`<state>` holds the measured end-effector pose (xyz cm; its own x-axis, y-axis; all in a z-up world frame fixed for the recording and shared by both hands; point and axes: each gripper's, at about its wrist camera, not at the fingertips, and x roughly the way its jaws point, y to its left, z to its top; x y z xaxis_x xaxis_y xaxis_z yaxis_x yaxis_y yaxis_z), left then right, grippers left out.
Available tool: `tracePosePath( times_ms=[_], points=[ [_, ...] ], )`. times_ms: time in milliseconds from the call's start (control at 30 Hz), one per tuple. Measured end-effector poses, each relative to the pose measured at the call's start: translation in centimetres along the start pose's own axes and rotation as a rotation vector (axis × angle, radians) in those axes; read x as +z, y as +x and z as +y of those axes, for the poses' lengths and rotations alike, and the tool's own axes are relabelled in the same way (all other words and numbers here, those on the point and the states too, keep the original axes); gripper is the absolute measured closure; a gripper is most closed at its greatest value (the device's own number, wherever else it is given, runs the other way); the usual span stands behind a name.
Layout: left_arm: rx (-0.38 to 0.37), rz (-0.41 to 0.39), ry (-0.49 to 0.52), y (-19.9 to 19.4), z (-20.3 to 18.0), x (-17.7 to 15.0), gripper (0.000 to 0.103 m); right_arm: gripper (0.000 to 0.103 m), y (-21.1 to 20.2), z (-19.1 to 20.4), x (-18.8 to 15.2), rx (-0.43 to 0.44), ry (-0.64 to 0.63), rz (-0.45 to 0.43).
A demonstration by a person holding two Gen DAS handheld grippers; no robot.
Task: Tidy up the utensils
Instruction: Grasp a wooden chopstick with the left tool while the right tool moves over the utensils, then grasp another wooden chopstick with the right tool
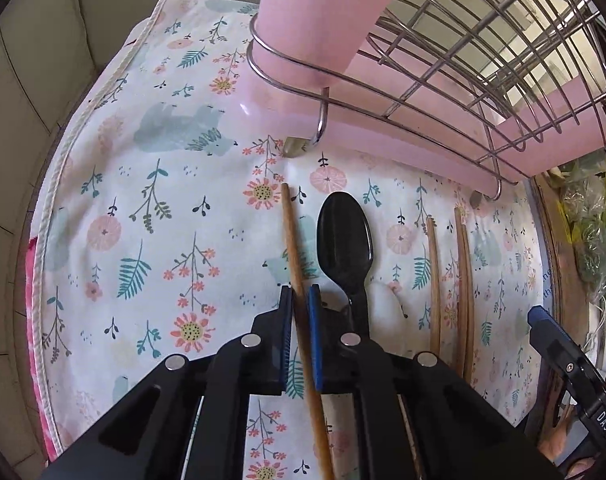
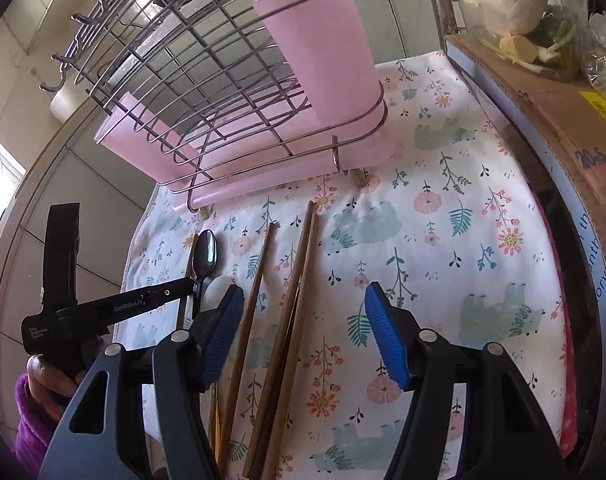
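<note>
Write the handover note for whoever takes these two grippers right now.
Left gripper: shut on a single wooden chopstick, which lies on the floral cloth beside the black spoon.
Right gripper: open, empty, over the other chopsticks.
Done: nothing visibly stowed in the pink cup of the wire rack.
Left: probably lift the gripped chopstick into the cup, then the three remaining chopsticks and the spoon.

left claw point(image 1: 299, 296) pinched shut; right claw point(image 2: 303, 332) agape.
</note>
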<state>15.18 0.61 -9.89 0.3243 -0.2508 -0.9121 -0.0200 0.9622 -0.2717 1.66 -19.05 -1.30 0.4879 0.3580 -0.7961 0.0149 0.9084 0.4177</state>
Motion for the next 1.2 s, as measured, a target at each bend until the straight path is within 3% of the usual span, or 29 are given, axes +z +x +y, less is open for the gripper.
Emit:
tracePosePath(
  times_ms=[267, 633, 1000, 1200],
  points=[
    [0.018, -0.02, -0.016, -1.8, 2.6, -0.5, 0.097, 0.045, 0.7, -0.1, -0.2, 0.011, 0.018, 0.023],
    [0.047, 0.014, 0.007, -1.9, 4.3, -0.5, 0.097, 0.049, 2.5, 0.2, -0.2, 0.009, 0.031, 0.071],
    [0.017, -0.017, 0.008, -1.4, 4.1, 0.0, 0.097, 0.071, 4.7, -1.1, 1.1, 0.042, 0.083, 0.176],
    [-0.023, -0.059, -0.006, -3.1, 4.9, -0.6, 0.097, 0.085, 6.2, -0.5, 2.1, 0.008, 0.064, 0.217]
  ],
)
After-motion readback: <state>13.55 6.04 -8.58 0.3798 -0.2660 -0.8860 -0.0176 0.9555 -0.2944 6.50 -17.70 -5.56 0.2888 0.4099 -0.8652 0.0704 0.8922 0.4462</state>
